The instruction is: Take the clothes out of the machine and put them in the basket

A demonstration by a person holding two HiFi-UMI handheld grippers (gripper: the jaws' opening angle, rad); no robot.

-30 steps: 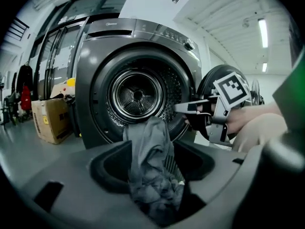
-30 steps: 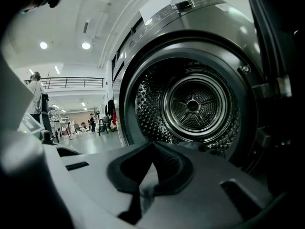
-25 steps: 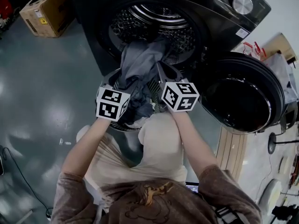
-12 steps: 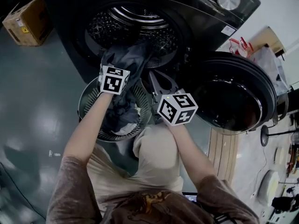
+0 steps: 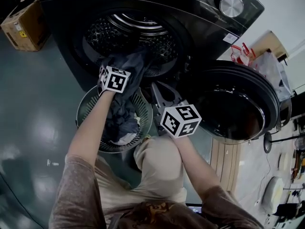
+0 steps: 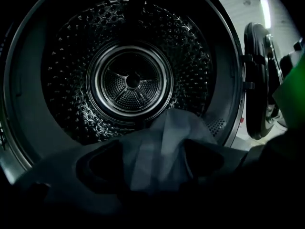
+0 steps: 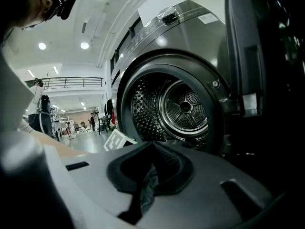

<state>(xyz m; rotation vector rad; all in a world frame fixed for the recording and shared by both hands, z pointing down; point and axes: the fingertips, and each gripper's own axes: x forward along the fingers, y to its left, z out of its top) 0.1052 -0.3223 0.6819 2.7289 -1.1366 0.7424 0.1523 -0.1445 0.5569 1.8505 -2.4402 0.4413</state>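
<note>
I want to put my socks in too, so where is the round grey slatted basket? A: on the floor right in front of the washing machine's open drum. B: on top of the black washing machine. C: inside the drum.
A: the round grey slatted basket stands on the floor just below the open drum of the black front-loading washing machine, with dark clothes in it.

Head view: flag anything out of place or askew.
The grey garment hangs out of the washing machine, draped from the drum mouth down into the basket rather than lying fully in either. Nothing else stands out.
</note>
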